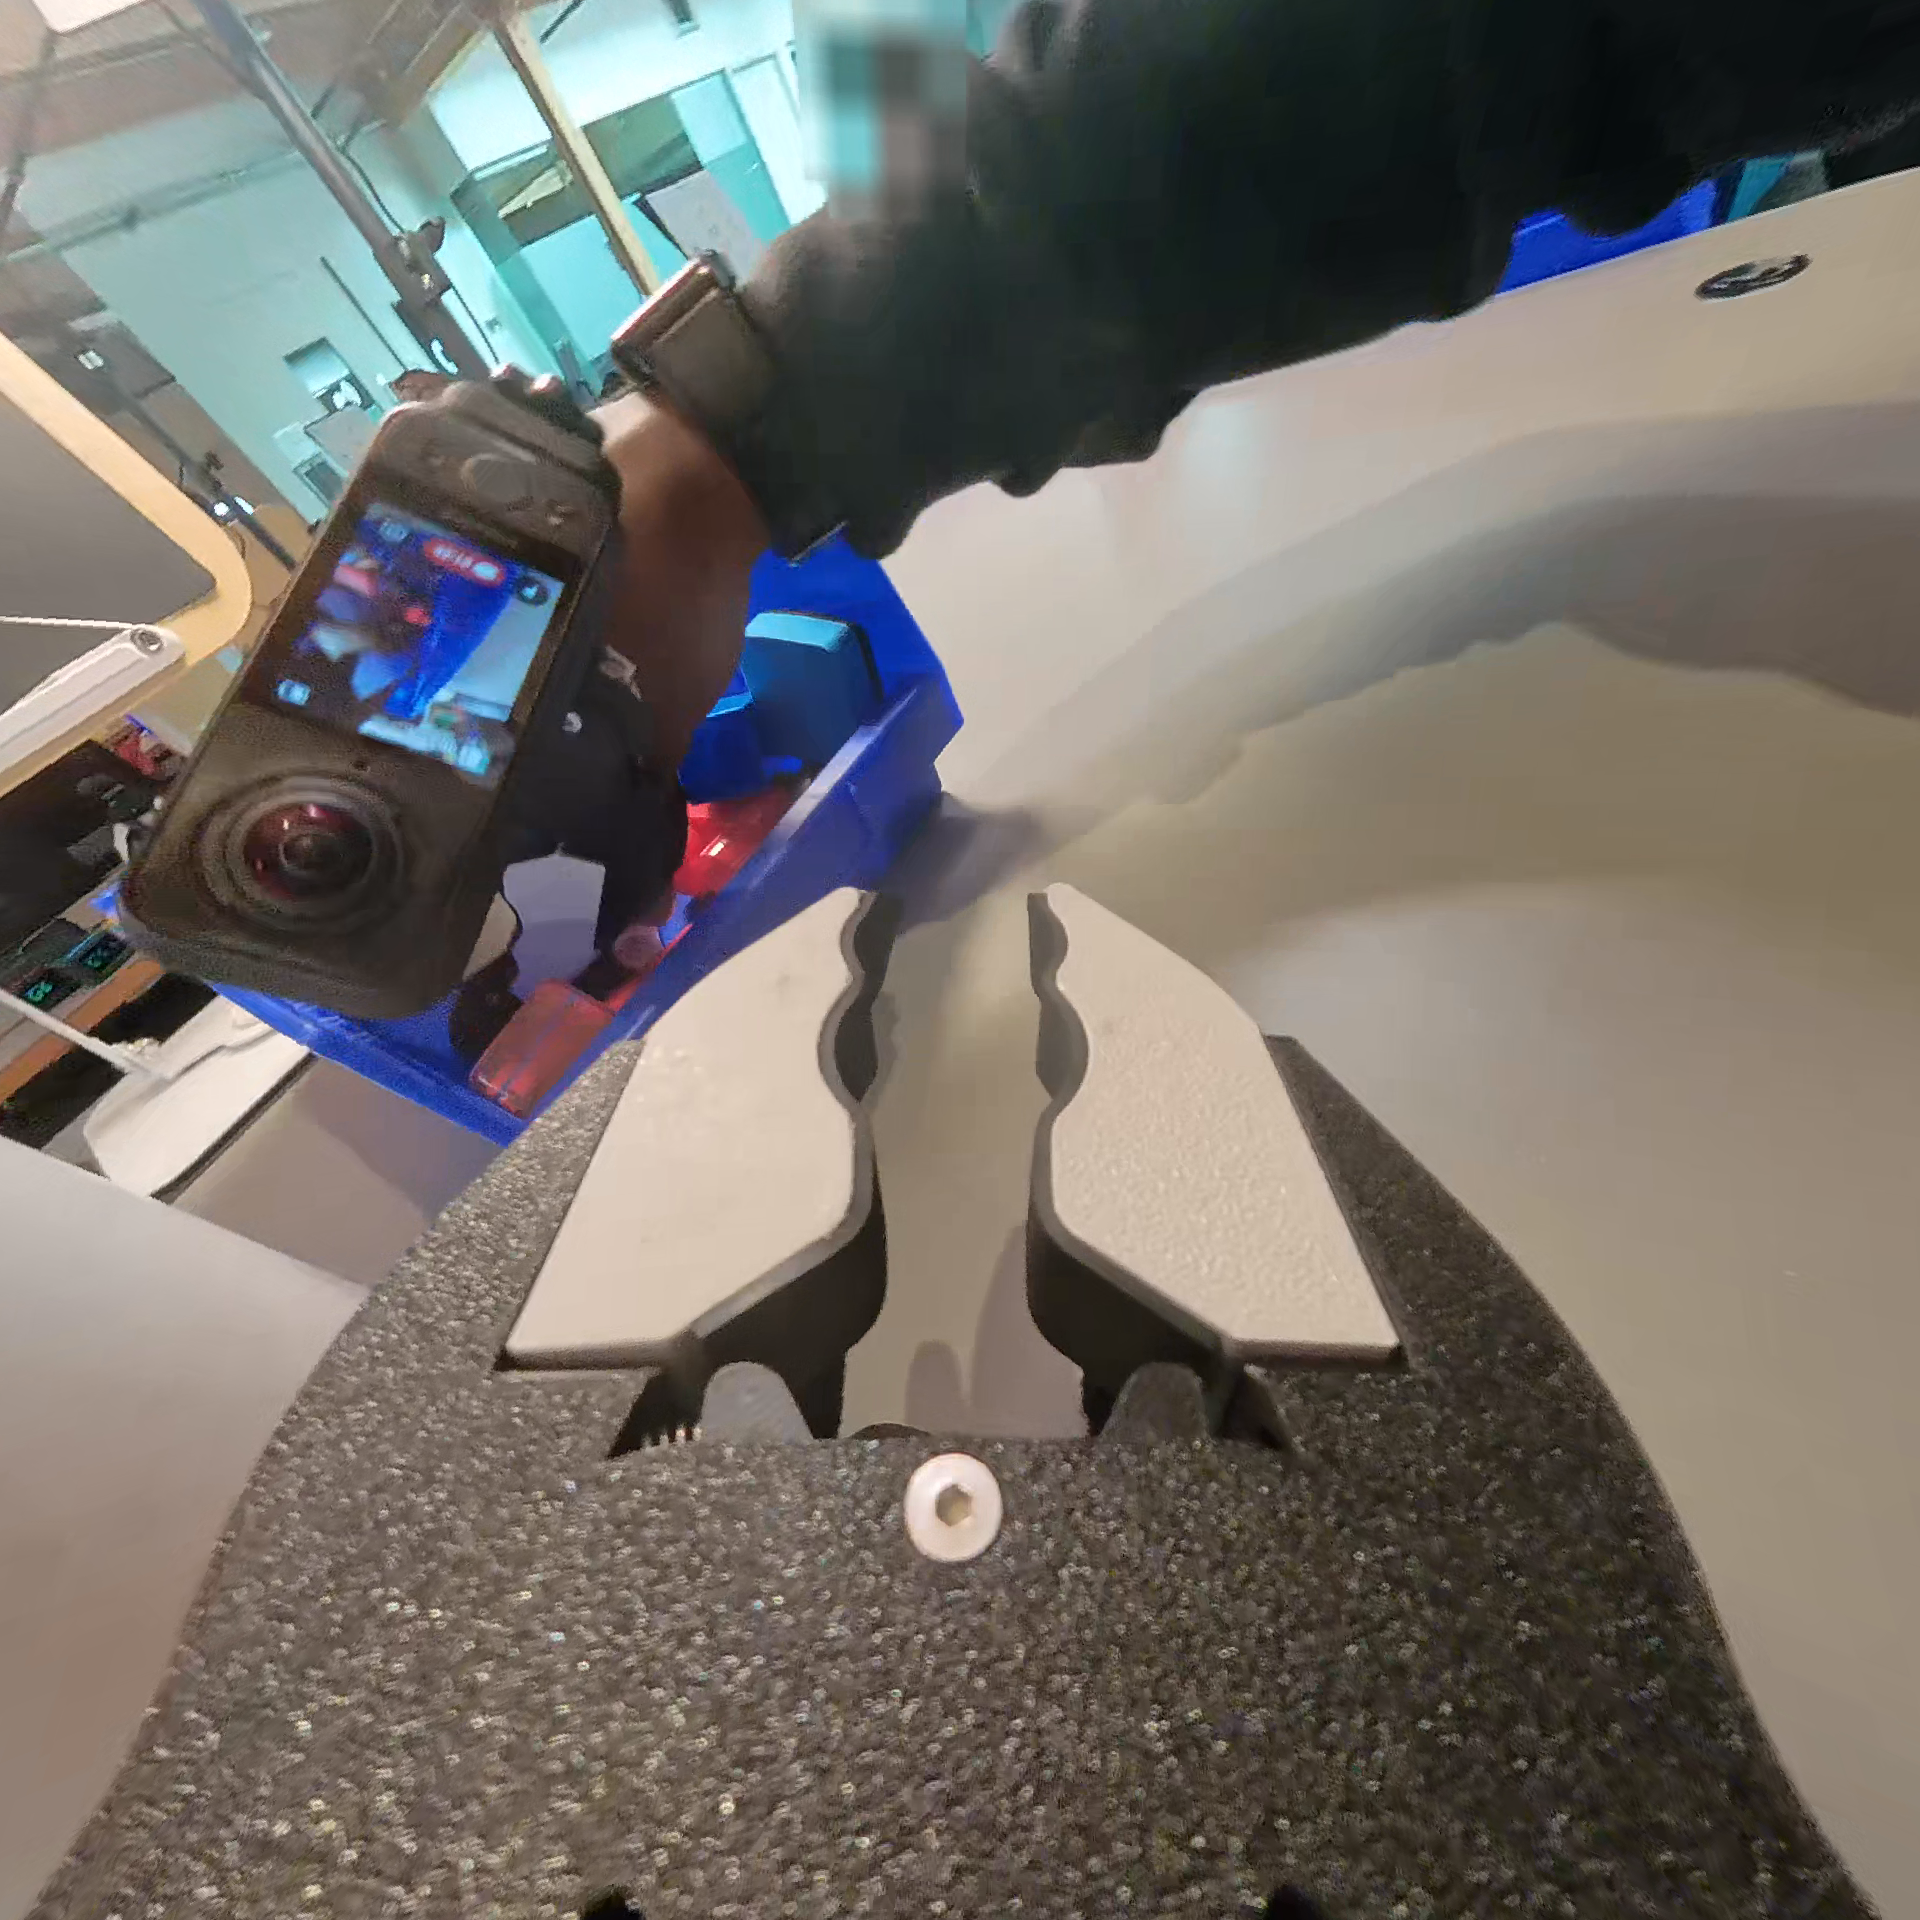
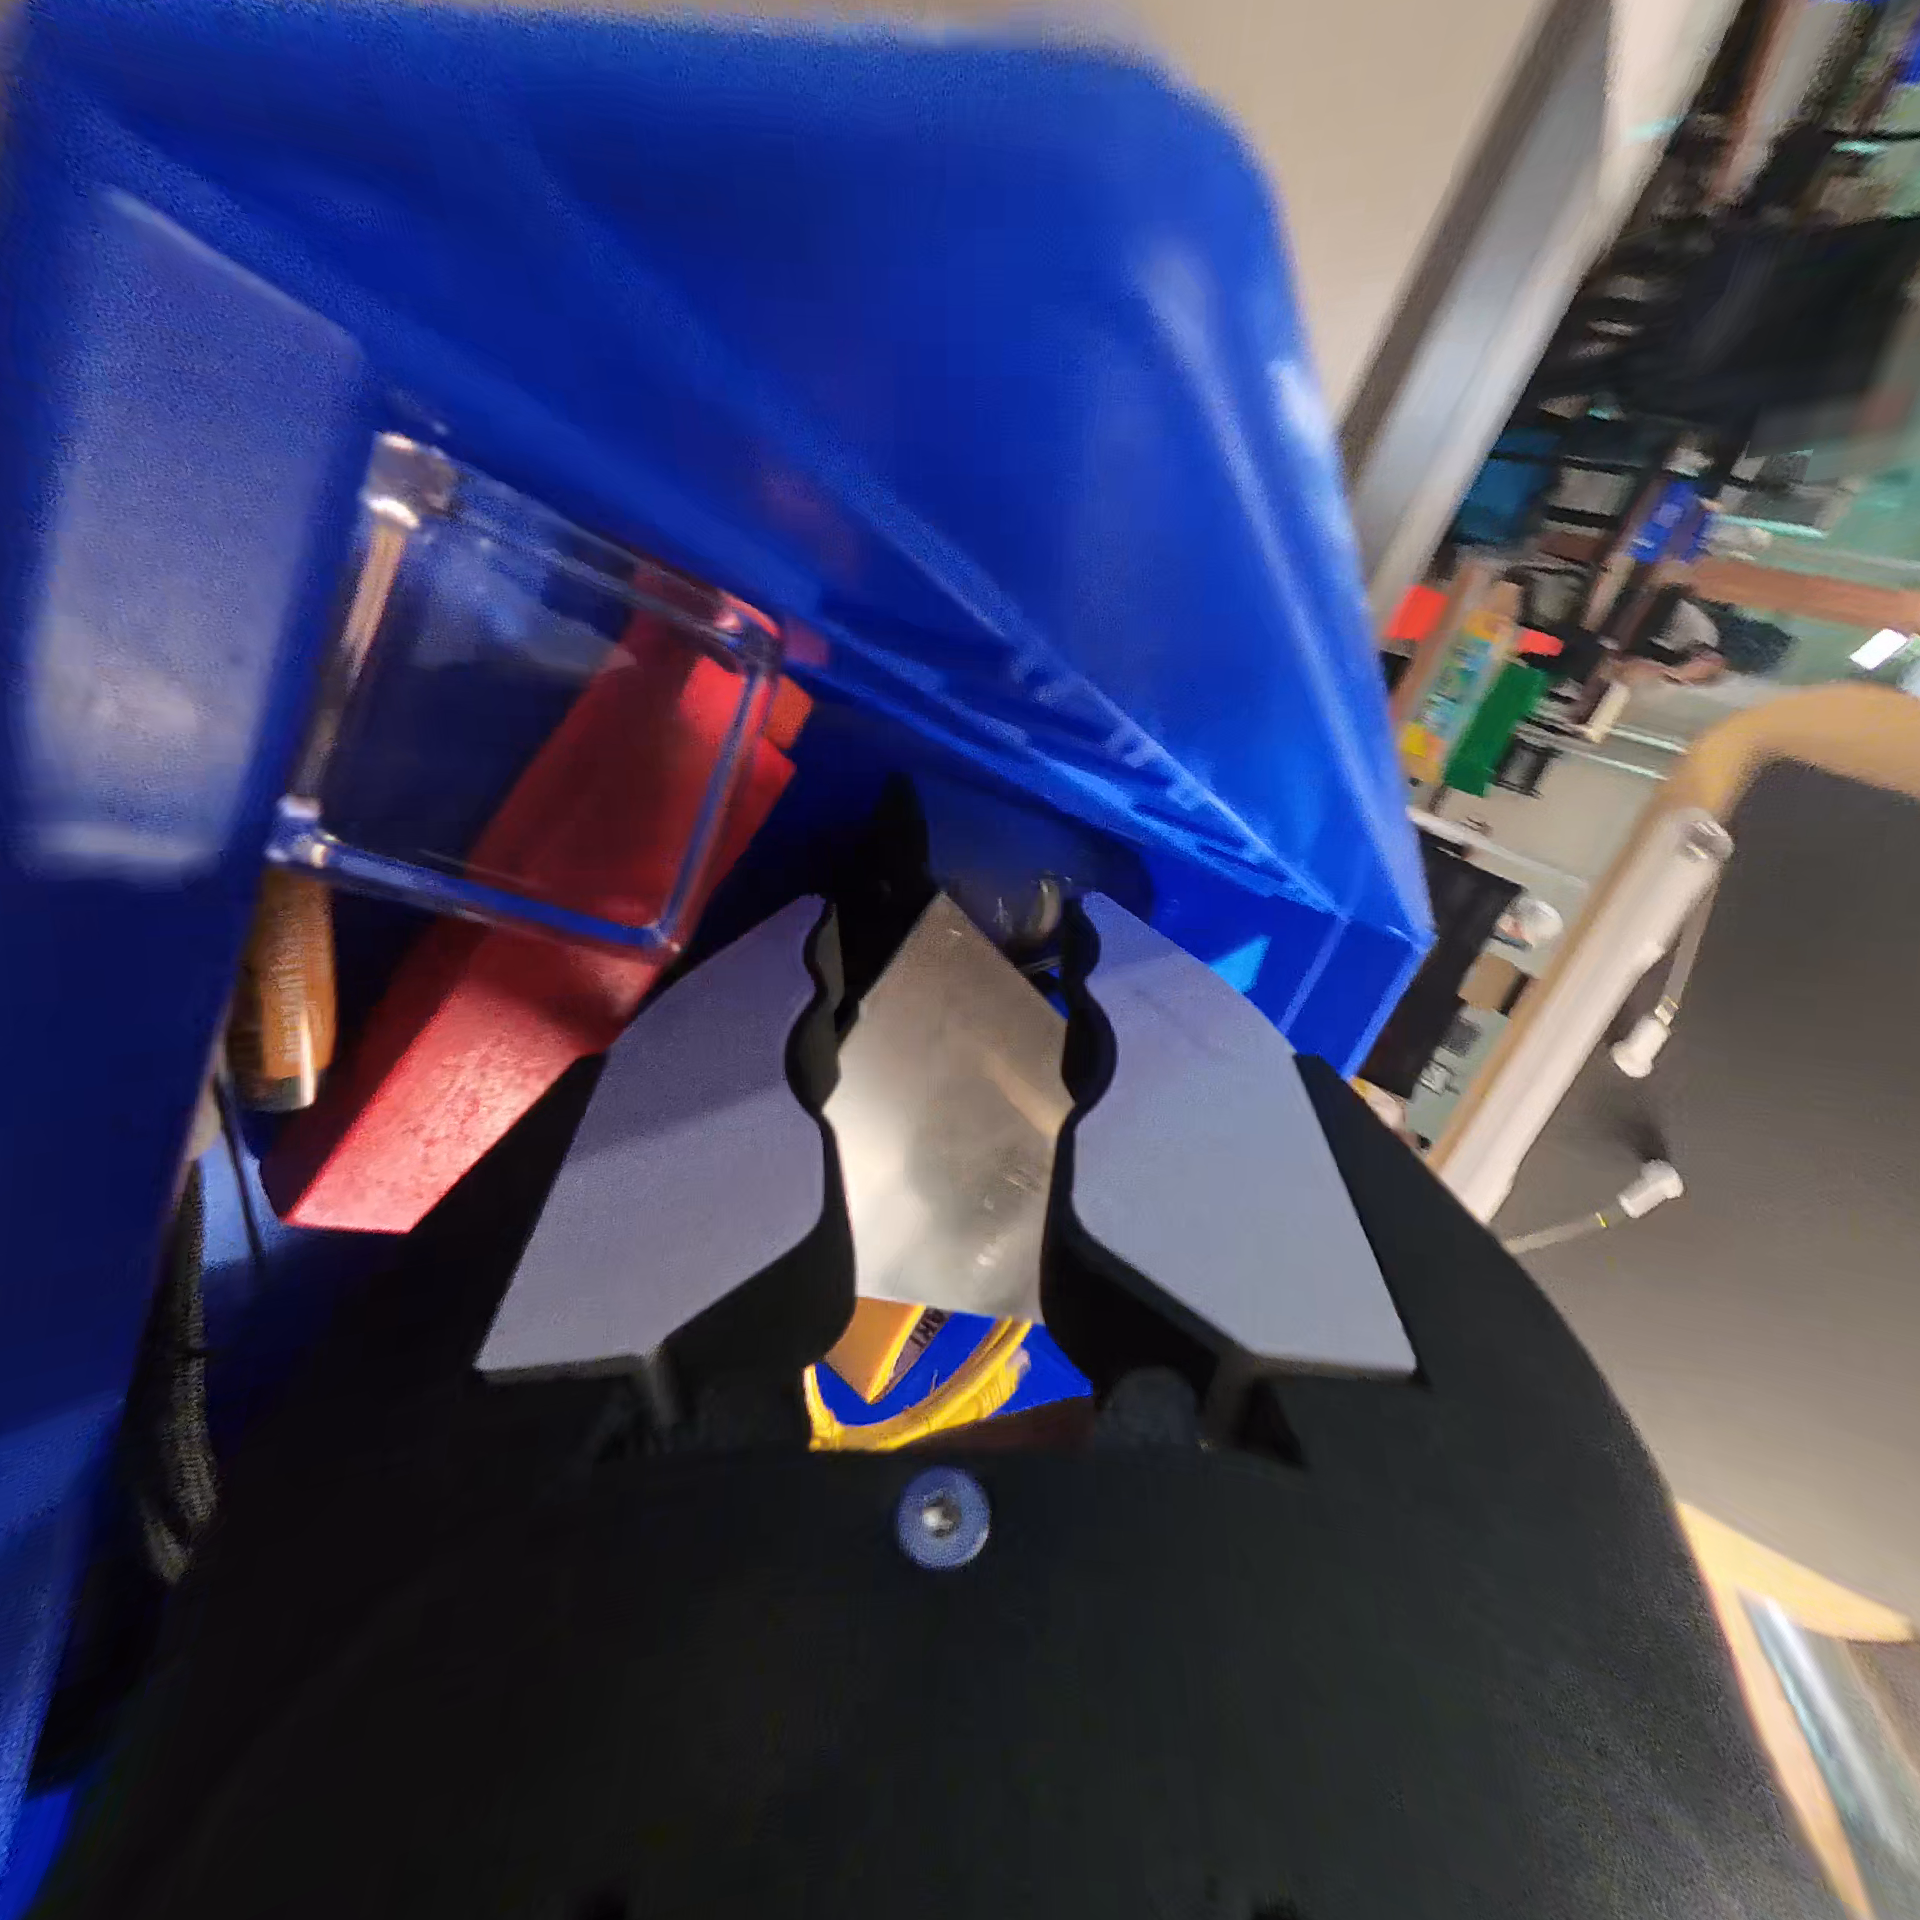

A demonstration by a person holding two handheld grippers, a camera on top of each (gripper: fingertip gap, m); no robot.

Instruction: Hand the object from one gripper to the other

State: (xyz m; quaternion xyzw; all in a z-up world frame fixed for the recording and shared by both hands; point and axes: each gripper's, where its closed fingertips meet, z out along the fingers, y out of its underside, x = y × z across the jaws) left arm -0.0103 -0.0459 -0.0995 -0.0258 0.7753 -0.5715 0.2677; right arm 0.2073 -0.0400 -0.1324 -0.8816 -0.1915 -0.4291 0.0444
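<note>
Blue bin (image 2: 727, 312) crowds metal plate (image 2: 935, 1122), clear box (image 2: 520, 707).

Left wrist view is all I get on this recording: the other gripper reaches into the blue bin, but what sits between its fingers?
Observer: A shiny metal piece sits between the fingers of the right gripper; I cannot tell if it is clamped.
Operator: What lies next to it?
Observer: A clear plastic box, to the left of the fingers in the picture, inside the blue bin.
Operator: Anything under the metal piece?
Observer: A yellow cable shows just below its near edge.
</note>
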